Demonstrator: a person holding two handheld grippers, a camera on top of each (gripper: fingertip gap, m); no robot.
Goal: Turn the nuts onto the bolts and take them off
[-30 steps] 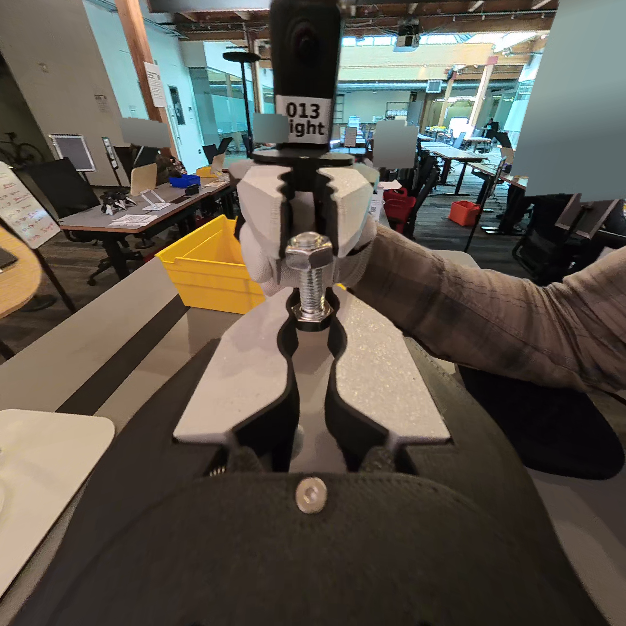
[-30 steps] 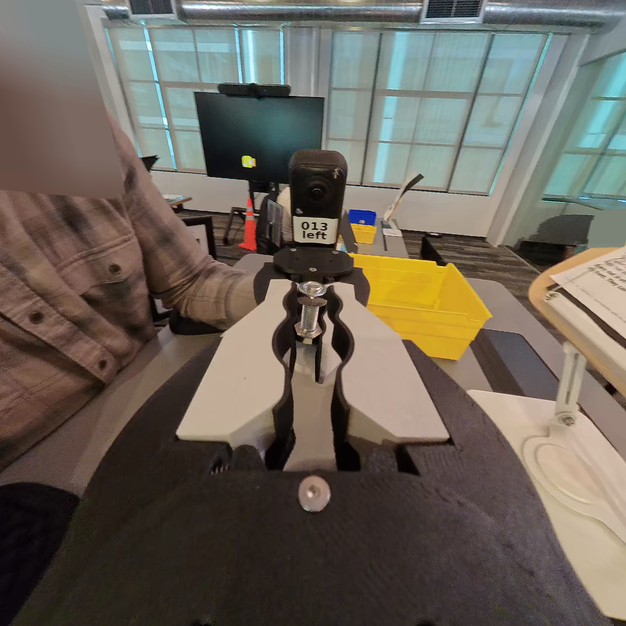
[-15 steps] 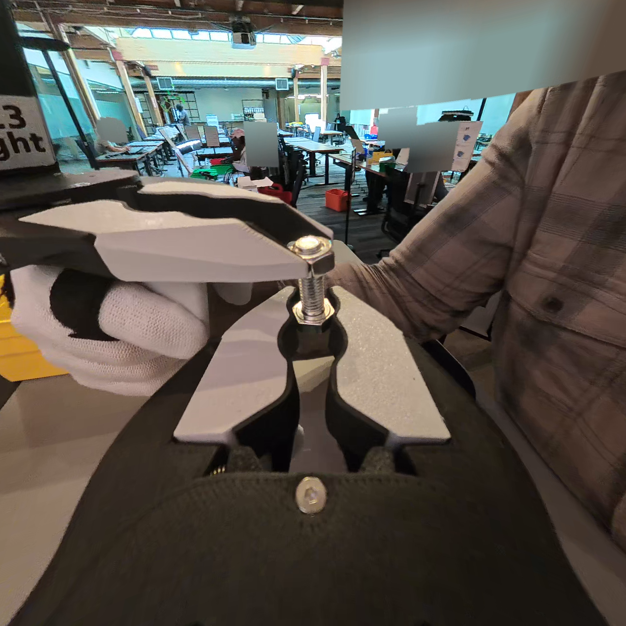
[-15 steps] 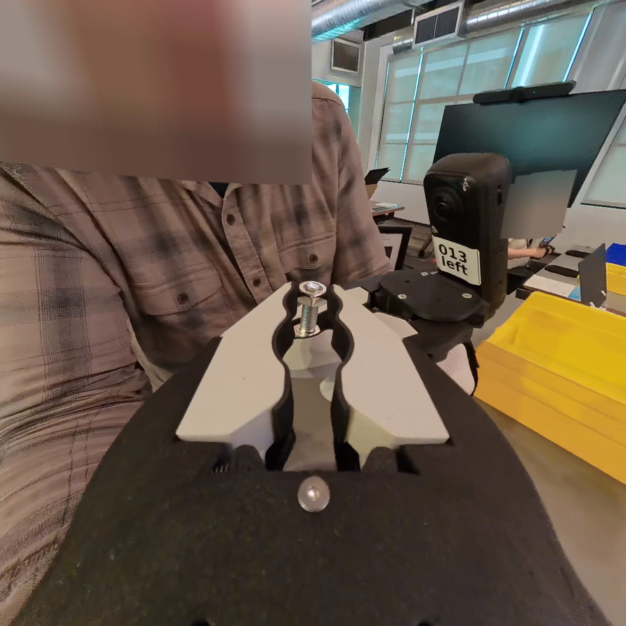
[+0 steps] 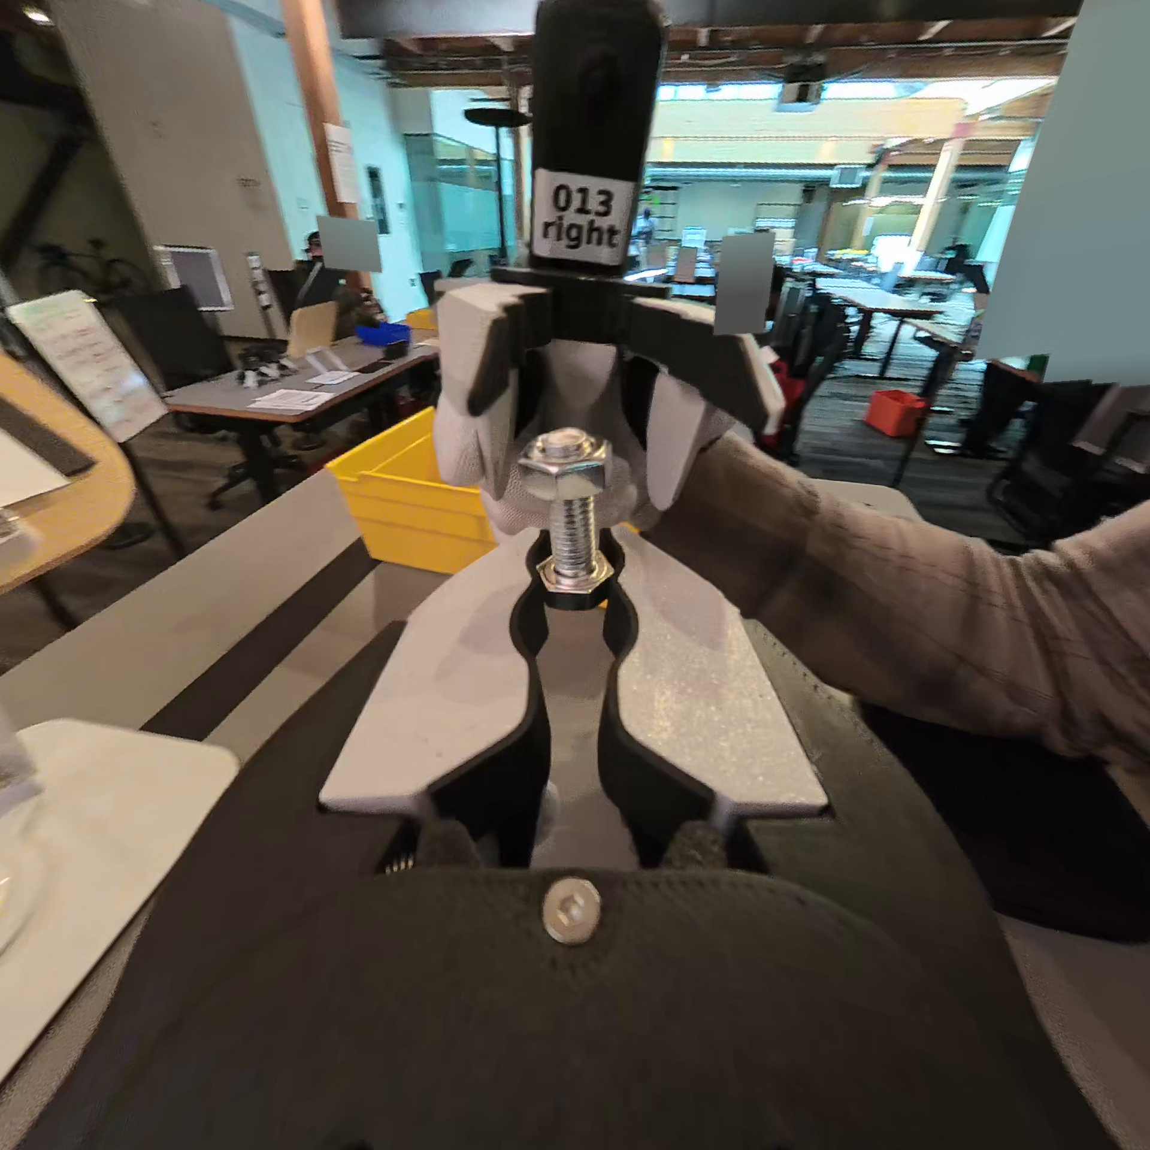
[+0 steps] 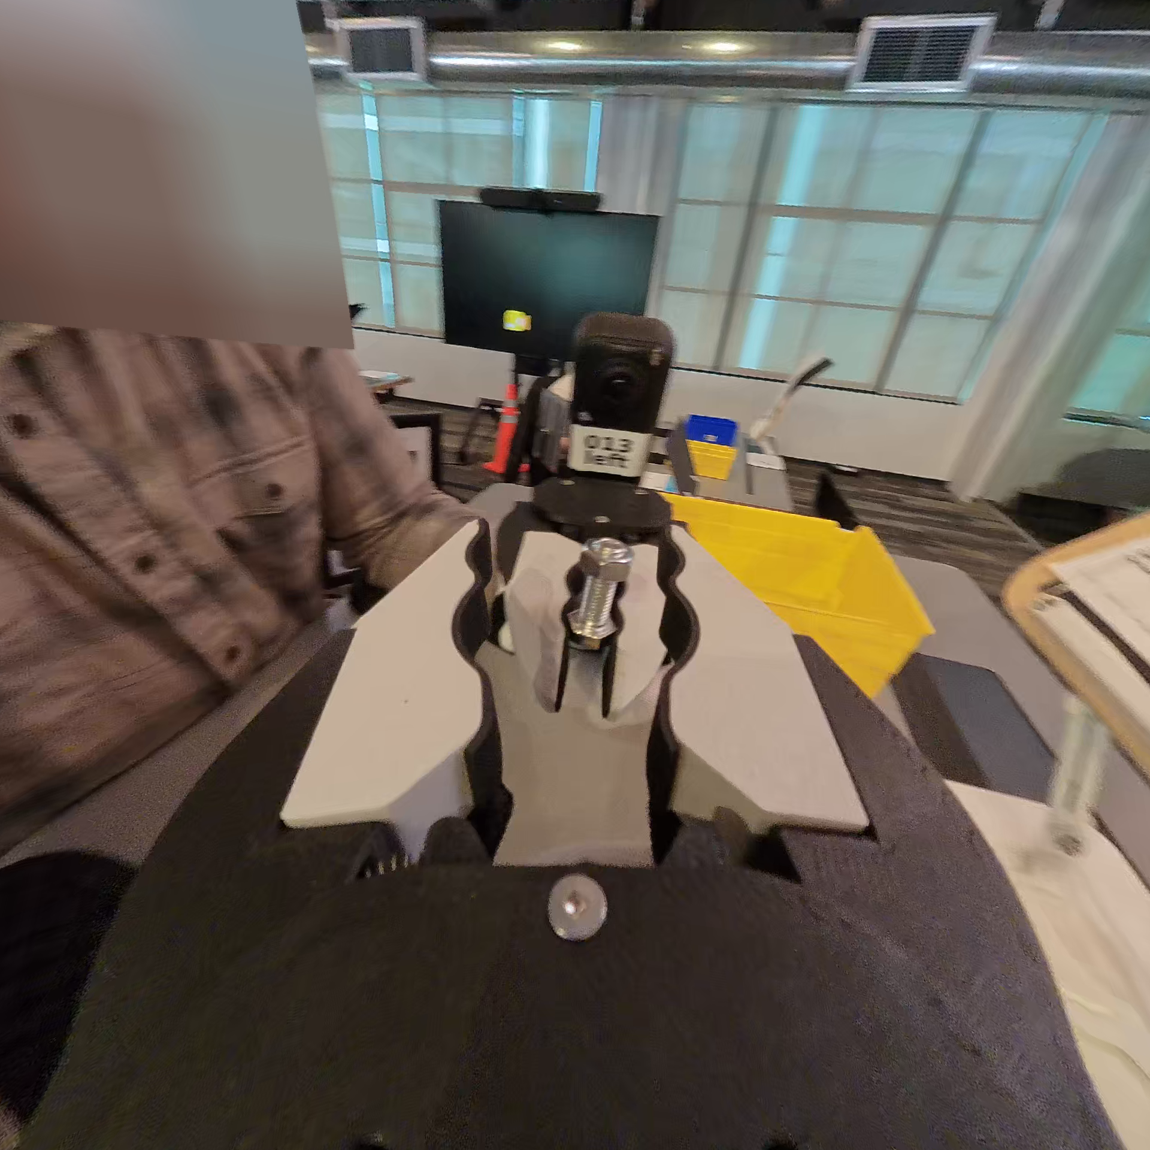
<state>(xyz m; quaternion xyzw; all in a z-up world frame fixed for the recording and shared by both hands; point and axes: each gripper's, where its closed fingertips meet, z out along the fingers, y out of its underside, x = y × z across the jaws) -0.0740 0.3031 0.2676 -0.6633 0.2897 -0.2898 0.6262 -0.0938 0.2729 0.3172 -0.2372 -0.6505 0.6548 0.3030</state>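
Observation:
A silver bolt stands upright, hex head on top, with a nut low on its thread. My left gripper is shut on the nut and holds the bolt above the grey table. My right gripper faces it from behind the bolt, held by a white-gloved hand, with its jaws spread wide. In the right wrist view my right gripper is open with the bolt standing free between its fingertips. The left gripper there pinches the nut.
A yellow bin stands on the table behind the grippers; it also shows in the right wrist view. A white pad with a clear stand lies at the table's side. A person's plaid sleeve reaches in. There is about 5 cm between the tips of the two grippers.
Half a second ago my right gripper was shut on the bolt head and swung sideways. It has let go, opened wide and swung back to face the left gripper.

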